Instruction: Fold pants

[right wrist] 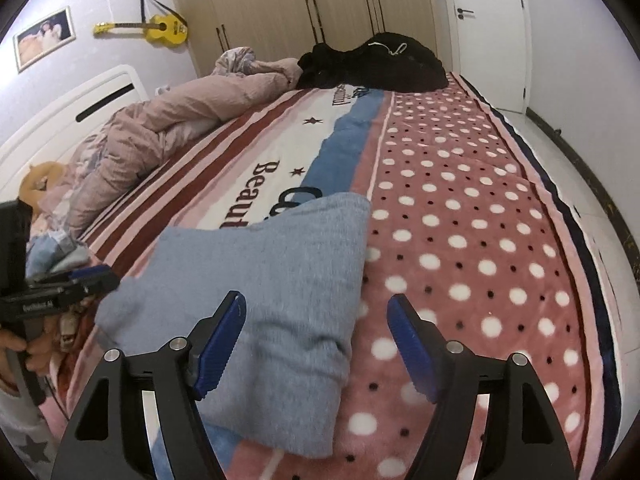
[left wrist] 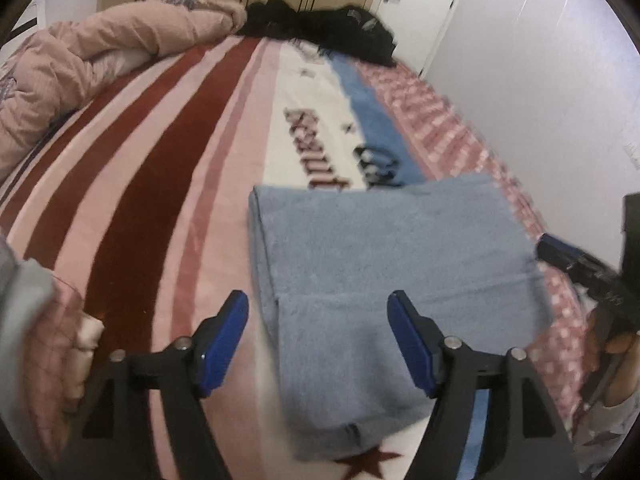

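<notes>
The light blue pants lie folded into a thick rectangle on the striped blanket; they also show in the right wrist view. My left gripper is open and empty, hovering over the near end of the pants. My right gripper is open and empty above the right edge of the pants and the polka-dot blanket. Each gripper shows at the edge of the other's view: the right one, the left one.
A pink quilt is bunched along the bed's left side. A black garment pile lies at the far end. Wardrobes and a door stand behind; floor runs along the bed's right side.
</notes>
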Available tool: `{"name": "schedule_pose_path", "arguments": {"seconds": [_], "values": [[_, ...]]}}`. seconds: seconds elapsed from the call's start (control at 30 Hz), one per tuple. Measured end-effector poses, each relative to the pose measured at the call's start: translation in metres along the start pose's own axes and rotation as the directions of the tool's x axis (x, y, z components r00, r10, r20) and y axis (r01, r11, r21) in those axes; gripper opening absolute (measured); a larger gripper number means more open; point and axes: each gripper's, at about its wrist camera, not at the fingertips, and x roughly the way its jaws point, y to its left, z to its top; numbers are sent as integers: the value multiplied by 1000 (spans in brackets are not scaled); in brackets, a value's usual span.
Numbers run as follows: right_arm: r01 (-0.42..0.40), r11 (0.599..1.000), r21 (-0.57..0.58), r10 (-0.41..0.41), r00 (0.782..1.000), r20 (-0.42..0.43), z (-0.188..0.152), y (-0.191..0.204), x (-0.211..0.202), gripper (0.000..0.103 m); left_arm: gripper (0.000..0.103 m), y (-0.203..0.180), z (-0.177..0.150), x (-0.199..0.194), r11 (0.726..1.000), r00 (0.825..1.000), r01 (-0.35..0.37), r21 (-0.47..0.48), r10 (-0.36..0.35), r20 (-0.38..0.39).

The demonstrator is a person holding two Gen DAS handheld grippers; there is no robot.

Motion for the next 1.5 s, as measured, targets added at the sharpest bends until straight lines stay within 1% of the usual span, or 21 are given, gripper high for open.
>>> {"name": "schedule_pose_path", "arguments": {"seconds": [0.07, 0.1, 0.13, 0.2, 0.27, 0.33, 0.43, 0.47, 0.57, 0.63, 0.67, 0.7, 0.8, 1.03, 1.1, 1.17, 1.23, 1.27, 1.3, 1.43, 1.5], "values": [[13, 1000, 7, -13, 1000, -28, -1, -4, 9, 70, 68, 5, -7, 14, 999, 998, -38, 0, 38, -45], [19, 1000, 10, -19, 998, -52, -4, -7, 16, 70, 69, 8, -11, 18, 1000, 998, -23, -7, 22, -63], [16, 1000, 14, -15, 998, -65, -8, -11, 20, 70, 69, 14, -18, 22, 999, 997, 19, -31, -22, -78], [-5, 999, 37, 8, 998, -67, -15, -20, 23, 72, 70, 17, -27, 23, 998, 994, 55, -39, -58, -91], [-15, 998, 57, 19, 998, -66, -20, -27, 24, 78, 75, 16, -33, 19, 998, 994, 59, 3, -58, -89], [-30, 997, 76, 36, 997, -75, -24, -32, 26, 78, 79, 16, -35, 15, 998, 992, 63, 2, -62, -108], [-7, 999, 52, 11, 997, -76, -26, -32, 24, 81, 80, 17, -35, 9, 998, 989, 64, 0, -63, -130], [-8, 998, 54, 12, 997, -79, -26, -31, 24, 81, 80, 18, -33, 6, 998, 991, 56, -2, -55, -125], [-8, 997, 73, 14, 997, -79, -21, -31, 19, 81, 80, 22, -24, -10, 1000, 999, 12, -28, -13, -42], [-1, 998, 62, 5, 998, -64, -18, -28, 15, 81, 80, 23, -17, -12, 998, 999, 38, -44, -38, -6], [0, 999, 55, 3, 998, -61, -17, -27, 14, 81, 80, 23, -13, -7, 997, 999, 50, -58, -51, -10], [2, 999, 50, 2, 998, -63, -16, -25, 15, 81, 80, 24, -11, -1, 997, 999, 30, -67, -31, -18], [-1, 999, 45, 4, 997, -74, -16, -22, 19, 81, 80, 32, -18, 12, 995, 995, -81, -64, 77, -68], [-42, 995, 89, 49, 996, -80, -25, -34, 21, 81, 82, 48, -34, -3, 992, 997, -53, -117, 47, -55], [-47, 994, 98, 56, 995, -83, -25, -36, 20, 81, 81, 46, -32, -6, 993, 998, -30, -114, 24, -58], [-48, 994, 95, 56, 995, -84, -24, -36, 18, 81, 81, 43, -26, -10, 991, 997, 57, -124, -62, -39], [-74, 992, 103, 83, 993, -86, -22, -37, 16, 81, 83, 43, -19, -6, 973, 985, 164, -162, -171, -29], [-103, 988, 112, 113, 990, -89, -21, -37, 17, 81, 83, 43, -14, 2, 958, 973, 219, -186, -230, -38], [-149, 981, 124, 162, 982, -98, -18, -37, 18, 82, 83, 42, -11, 8, 950, 966, 239, -200, -254, -49], [-177, 978, 113, 195, 965, -177, -15, -31, 34, 82, 83, 48, -3, 50, 931, 950, 251, -266, -289, -116], [-251, 957, 143, 277, 937, -211, -17, -31, 46, 79, 83, 48, -1, 52, 924, 947, 272, -268, -307, -97]]}}
